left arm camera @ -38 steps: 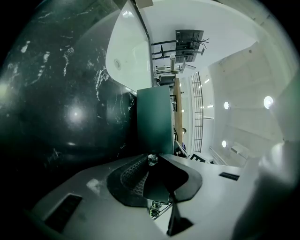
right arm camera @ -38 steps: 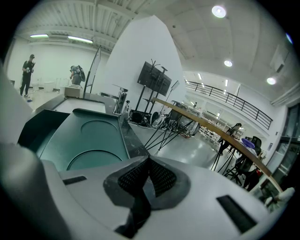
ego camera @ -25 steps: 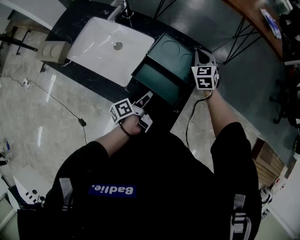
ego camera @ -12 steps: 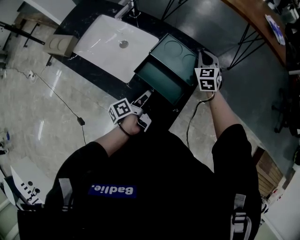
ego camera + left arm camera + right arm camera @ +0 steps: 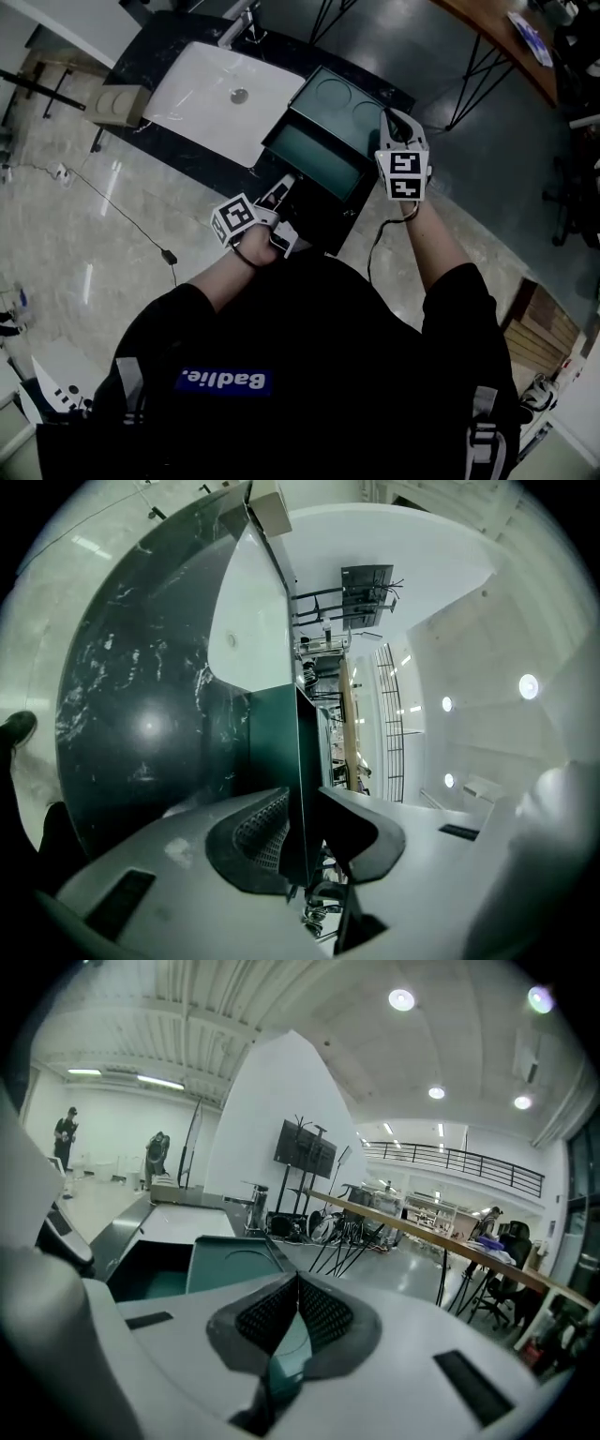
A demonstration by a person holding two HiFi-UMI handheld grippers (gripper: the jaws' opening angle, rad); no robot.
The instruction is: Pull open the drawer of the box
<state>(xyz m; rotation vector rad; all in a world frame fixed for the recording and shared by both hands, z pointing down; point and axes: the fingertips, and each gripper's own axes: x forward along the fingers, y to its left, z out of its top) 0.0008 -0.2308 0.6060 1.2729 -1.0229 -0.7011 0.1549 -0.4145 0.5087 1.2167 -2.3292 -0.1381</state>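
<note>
Head view, looking steeply down: a person in a black shirt stands at a dark marble desk [image 5: 202,159] that carries a white sink [image 5: 220,98] and, just beside it, a dark green box [image 5: 342,98]. The box's drawer [image 5: 314,157] is pulled out toward the person, its teal inside showing. The left gripper [image 5: 281,192] reaches the drawer's near front edge. The right gripper [image 5: 387,116] sits over the box's right corner; whether it touches the top is hard to tell from here.

Left gripper view: the left gripper [image 5: 302,803] is turned on its side, and its fingers [image 5: 258,832] are clenched on a thin green panel, the drawer [image 5: 277,742] front, which runs straight between them. The desk [image 5: 122,714] and the sink [image 5: 248,639] lie beyond.

Right gripper view: the right gripper [image 5: 298,1283] has its fingers [image 5: 267,1312] clenched together at the tips with nothing between them. Below them lies the box [image 5: 230,1260] top with a circle pressed into it, and to its left the open drawer [image 5: 155,1274].
</note>
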